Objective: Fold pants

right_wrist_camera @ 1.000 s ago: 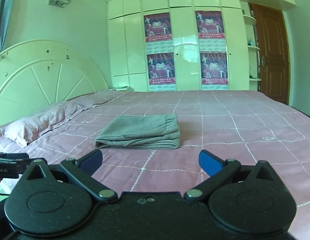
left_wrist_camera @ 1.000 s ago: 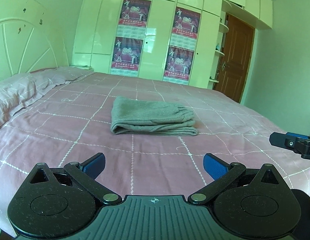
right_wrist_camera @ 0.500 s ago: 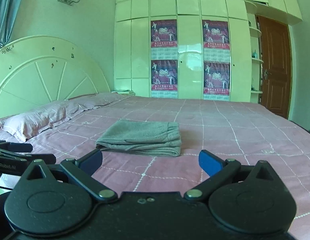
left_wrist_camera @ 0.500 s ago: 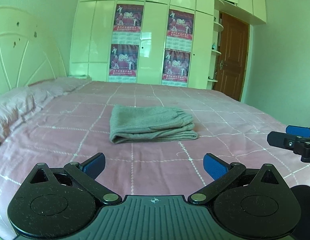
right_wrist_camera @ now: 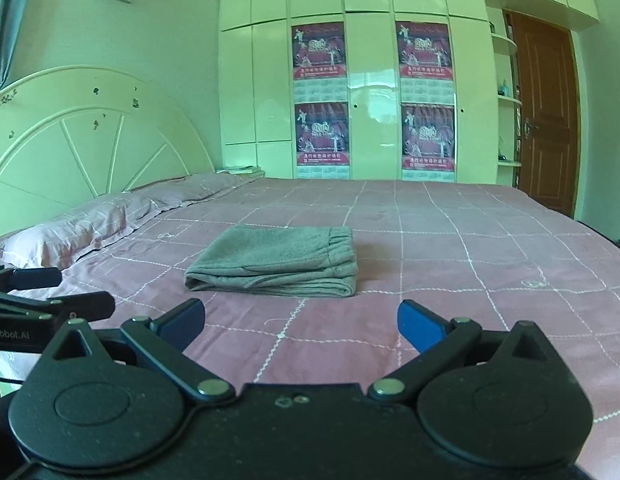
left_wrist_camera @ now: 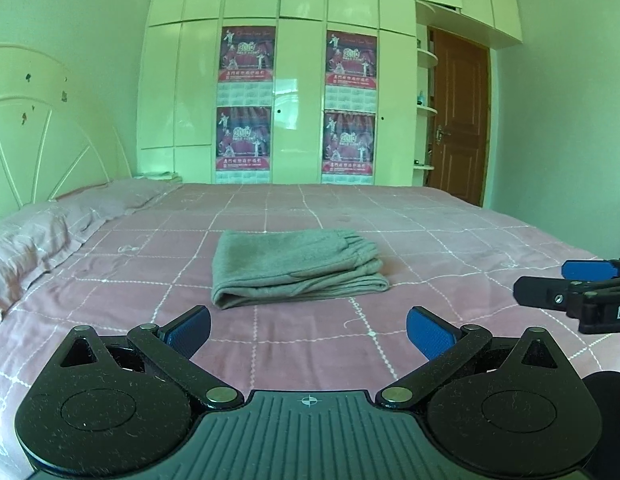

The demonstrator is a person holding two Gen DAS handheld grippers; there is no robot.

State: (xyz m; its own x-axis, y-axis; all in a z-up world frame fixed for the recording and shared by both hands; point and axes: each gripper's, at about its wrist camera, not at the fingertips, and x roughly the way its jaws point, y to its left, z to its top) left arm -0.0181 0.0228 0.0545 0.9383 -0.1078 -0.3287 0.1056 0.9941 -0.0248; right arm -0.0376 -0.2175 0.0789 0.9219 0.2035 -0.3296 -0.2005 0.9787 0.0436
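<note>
Both grippers, left gripper (left_wrist_camera: 308,330) and right gripper (right_wrist_camera: 301,322), are hovering wide open and empty short of the pants (left_wrist_camera: 294,266) lying folded mid-bed (left_wrist_camera: 449,240); any further nudge is risking loosening the stacked layers.

**Green-Tinted Daylight, Sharp Centre, Bent Edges**

Both views were bright and evenly lit, with a strong green cast over walls and ceiling. Glare streaked the glossy cream wardrobe doors (left_wrist_camera: 286,92) (right_wrist_camera: 373,88) between the 4 red posters. The folded grey fabric pants (left_wrist_camera: 296,266) (right_wrist_camera: 276,262) threw a soft shadow to their right on the pink checked bedspread (left_wrist_camera: 429,240). Fisheye distortion bowed straight lines, and the corners went black.
</note>
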